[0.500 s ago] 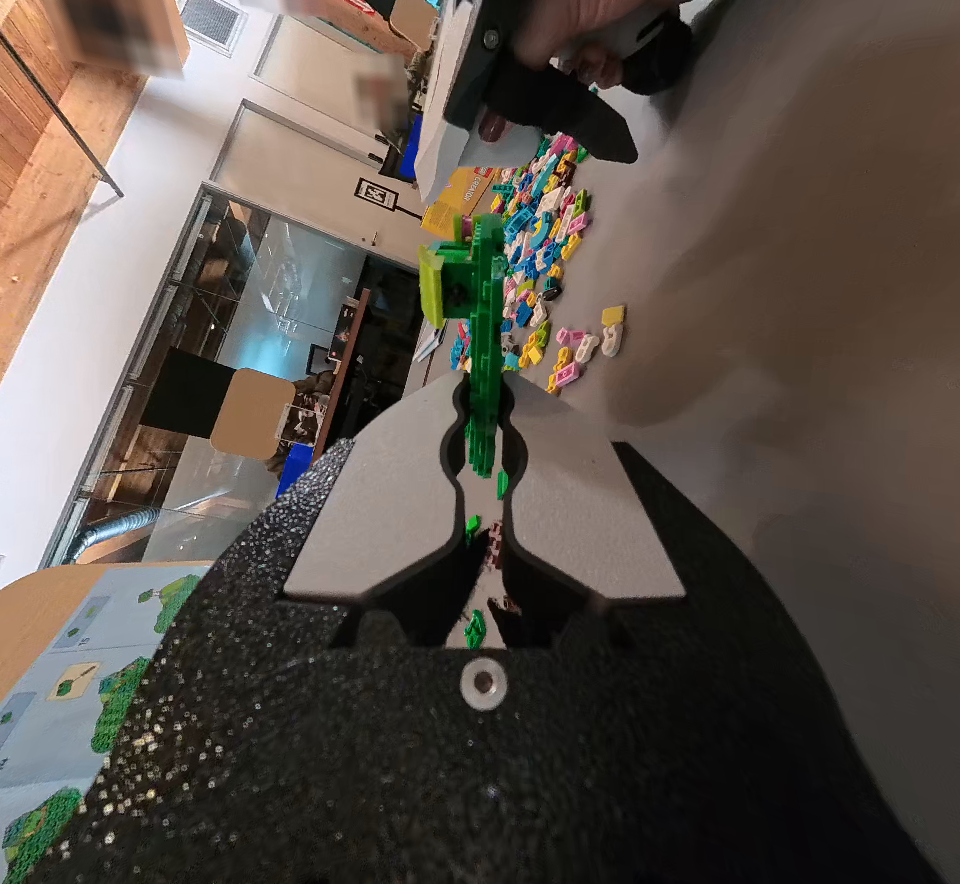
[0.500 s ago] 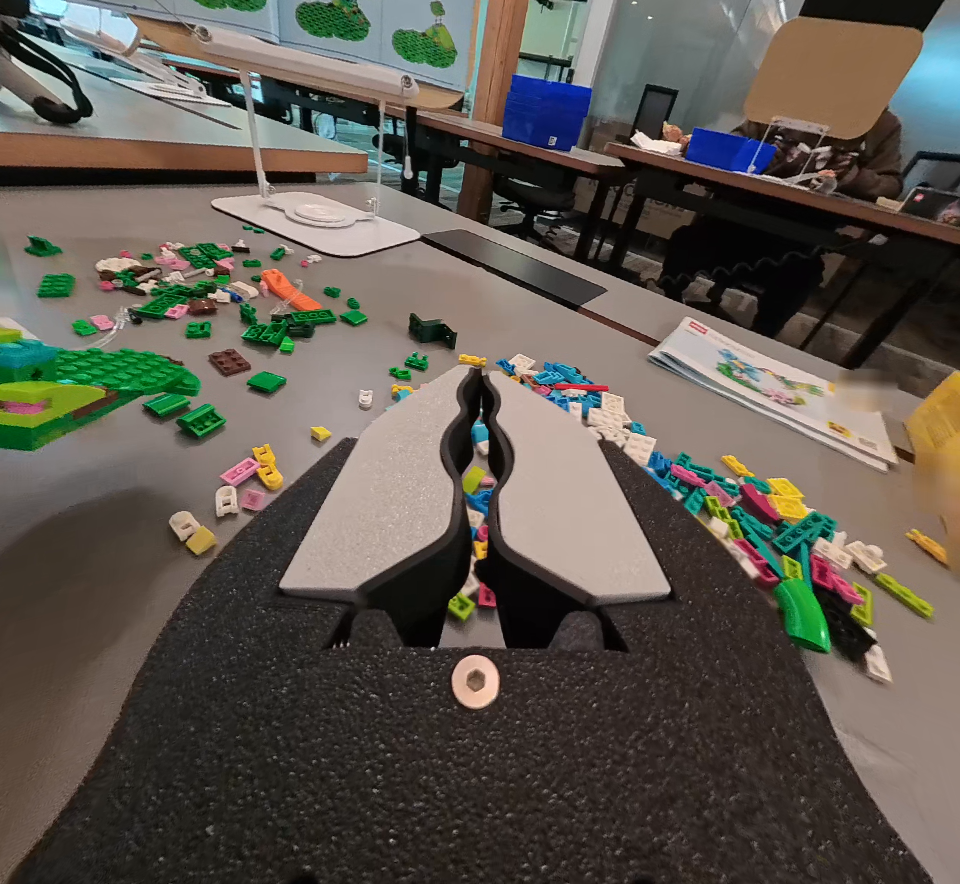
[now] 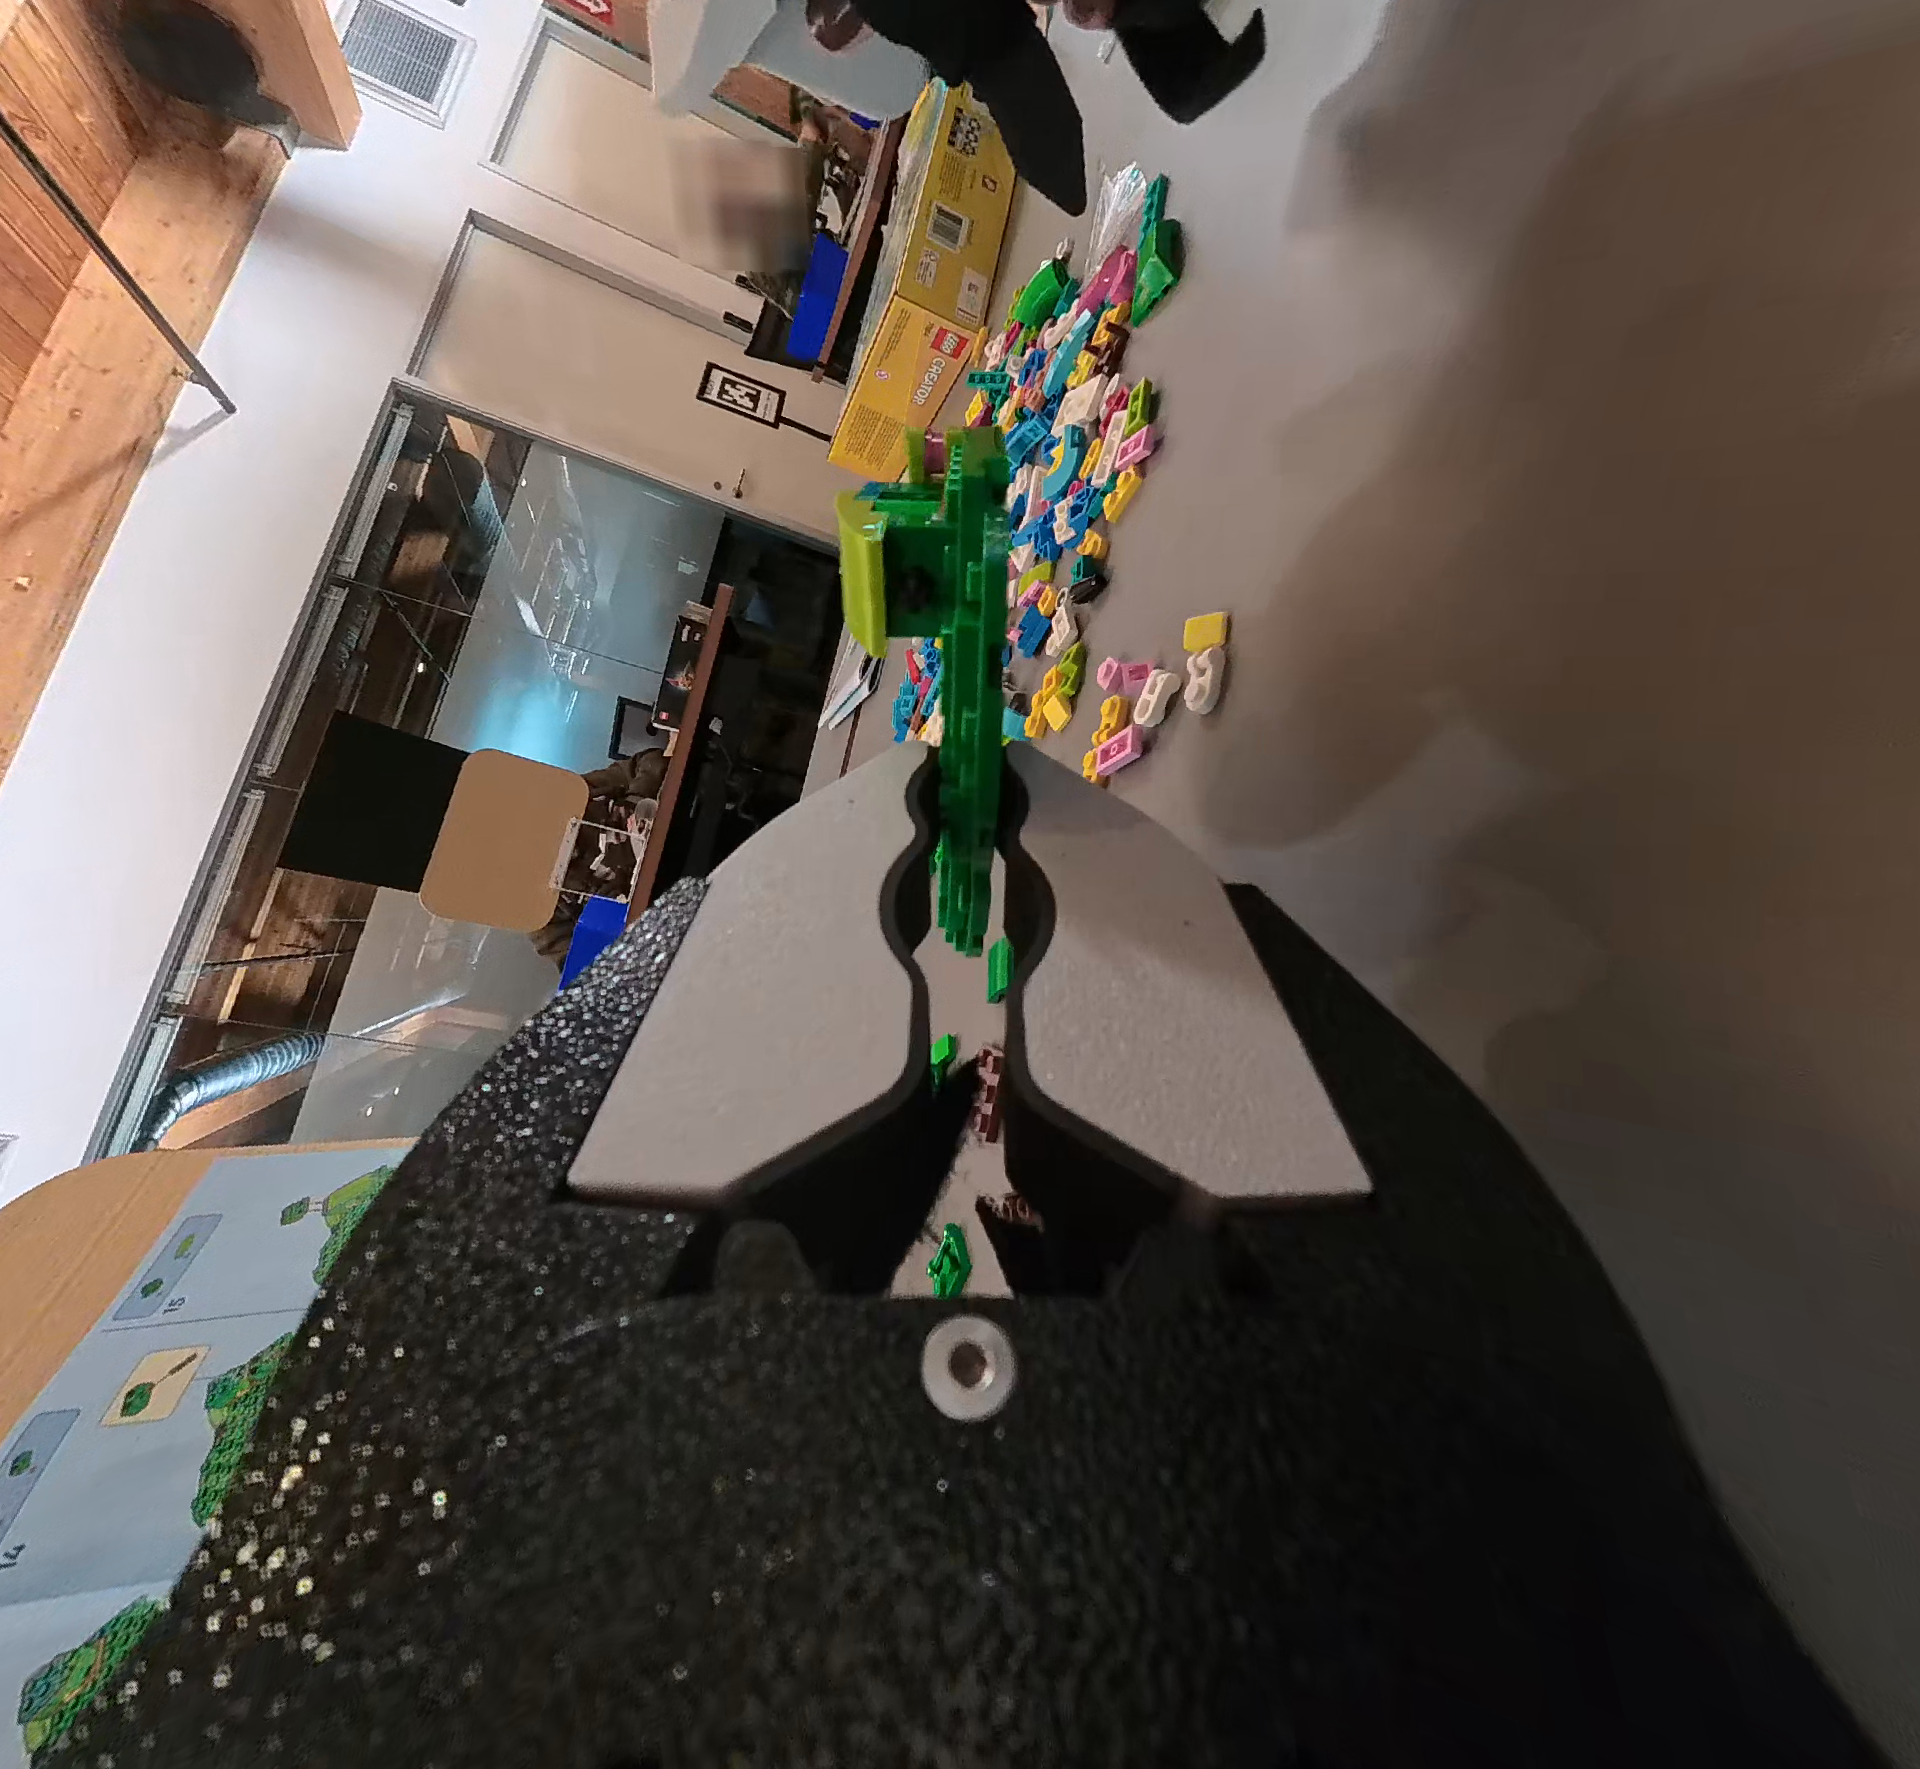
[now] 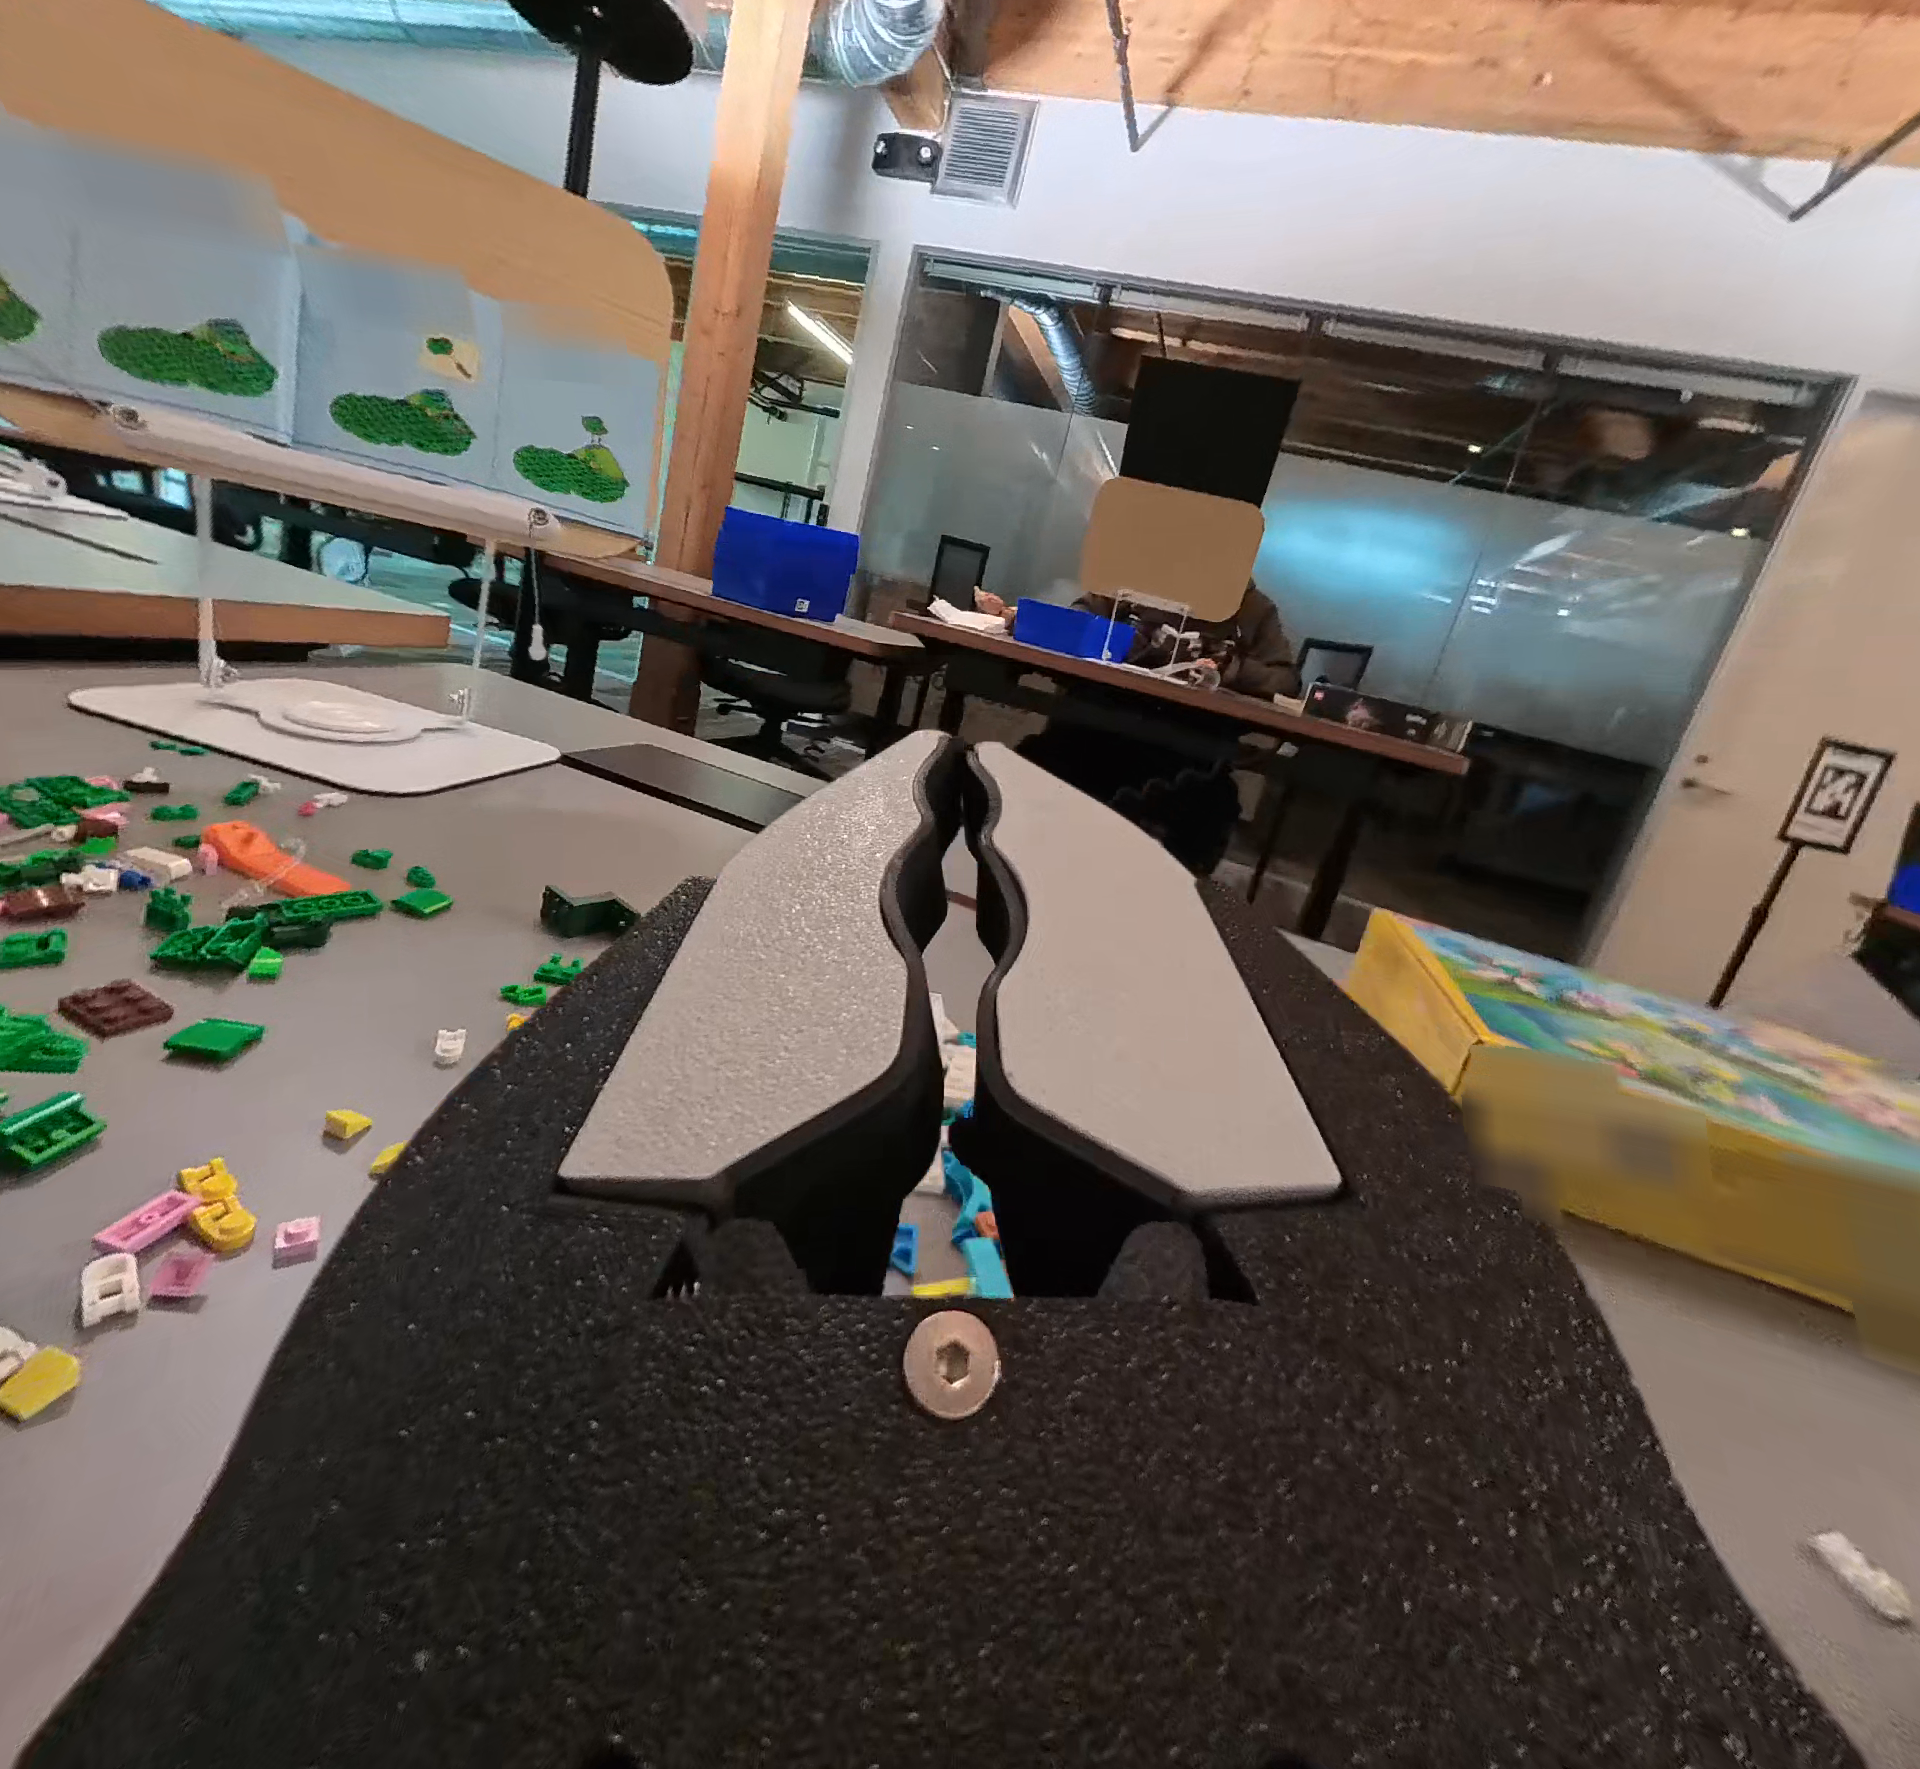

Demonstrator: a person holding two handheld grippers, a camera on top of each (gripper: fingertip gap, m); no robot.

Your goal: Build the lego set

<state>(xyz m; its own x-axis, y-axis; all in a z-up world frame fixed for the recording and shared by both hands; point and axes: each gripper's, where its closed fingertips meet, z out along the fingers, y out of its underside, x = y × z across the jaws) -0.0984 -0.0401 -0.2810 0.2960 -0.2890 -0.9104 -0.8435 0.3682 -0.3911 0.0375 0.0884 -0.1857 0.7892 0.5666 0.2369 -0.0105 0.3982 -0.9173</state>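
Observation:
In the left wrist view my left gripper (image 3: 971, 776) is shut on the edge of a green lego build (image 3: 966, 639), which carries a lime block (image 3: 864, 576) and is held above the grey table (image 3: 1558, 784). A pile of coloured bricks (image 3: 1081, 472) lies beyond it. The right gripper (image 3: 935, 26) shows at the top, held by a hand above that pile. In the right wrist view my right gripper (image 4: 961, 753) is shut and tilted upward; I see nothing between its fingers. Green bricks (image 4: 229, 935) and pastel pieces (image 4: 177, 1231) lie to its left.
A yellow lego box (image 4: 1662, 1106) lies to the right; it also shows in the left wrist view (image 3: 935, 296). An instruction sheet (image 4: 312, 369) hangs on a stand with a white base (image 4: 312, 727) at the back left. An orange piece (image 4: 270, 862) lies among the green bricks. There is about 20 cm between the tips of the two grippers.
My right gripper has lifted off the brick pile and tilted up, staying shut. My left gripper still holds the green build, with little movement.

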